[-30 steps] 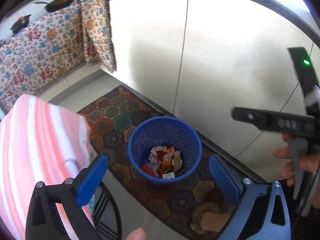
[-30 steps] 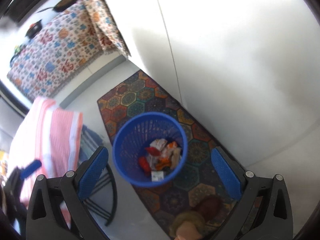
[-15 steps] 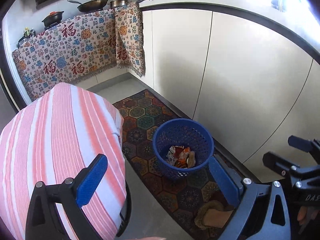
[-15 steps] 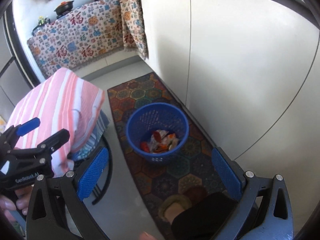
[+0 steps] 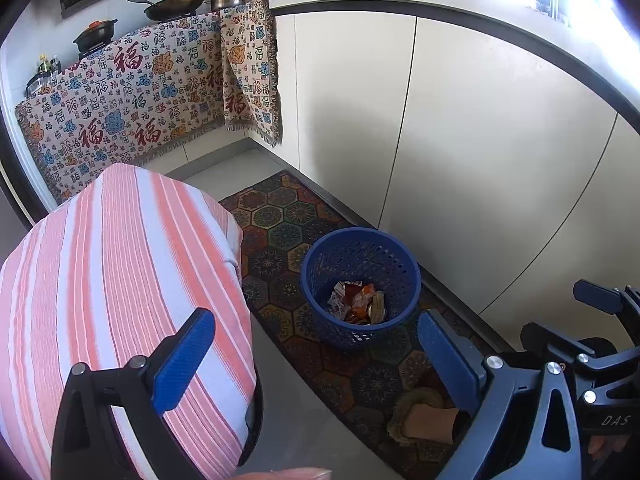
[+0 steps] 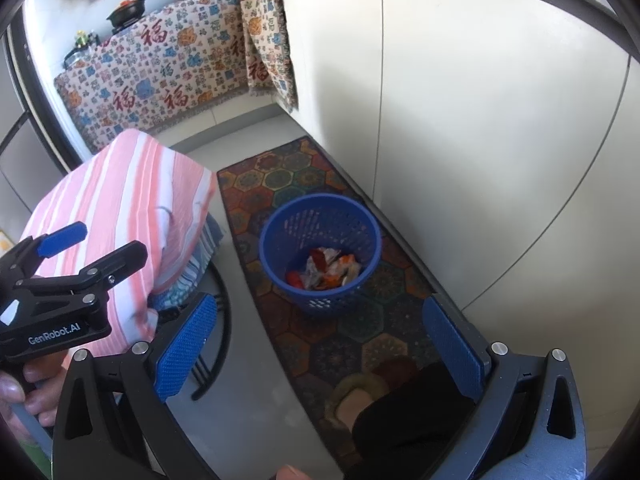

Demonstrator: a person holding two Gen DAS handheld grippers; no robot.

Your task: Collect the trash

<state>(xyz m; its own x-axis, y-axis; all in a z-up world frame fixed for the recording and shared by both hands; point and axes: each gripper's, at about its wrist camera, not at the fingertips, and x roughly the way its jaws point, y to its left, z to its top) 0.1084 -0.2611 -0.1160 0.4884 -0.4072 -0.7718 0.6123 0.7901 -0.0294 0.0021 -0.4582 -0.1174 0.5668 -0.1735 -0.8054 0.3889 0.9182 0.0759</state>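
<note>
- At the far left of the right wrist view, a hand [image 6: 24,392] holds the left gripper [image 6: 90,242] level above a striped cloth; its two fingers stand apart with nothing between them.
- The pink-and-white striped cloth [image 5: 120,280] drapes over a rounded piece of furniture with a dark curved frame showing below it; it fills the left of both views.
- Behind it, a patterned fabric [image 5: 132,92] with red characters hangs down the front of a counter, where a dark wok [image 5: 176,2] and a steel pot [image 5: 230,0] sit on top.
- In the left wrist view, the left gripper's blue pads [image 5: 184,360] are spread wide, the left pad over the striped cloth and the right one over the rug; the jaws are empty.
- A hexagon-patterned rug [image 5: 280,232] runs along the floor beside cream cabinet doors [image 5: 460,140].
- The blue perforated basket [image 5: 360,284] stands upright on the rug, close to the cabinet base.
- The trash [image 5: 358,302], crumpled white, red and orange wrappers, lies at the bottom of the basket.
- Near the bottom of the rug, a slippered foot [image 5: 428,424] shows.
- The right gripper [image 6: 320,344] is wide apart and empty in its own view, framing the basket; in the left wrist view its black body [image 5: 592,352] sits at the far right.
</note>
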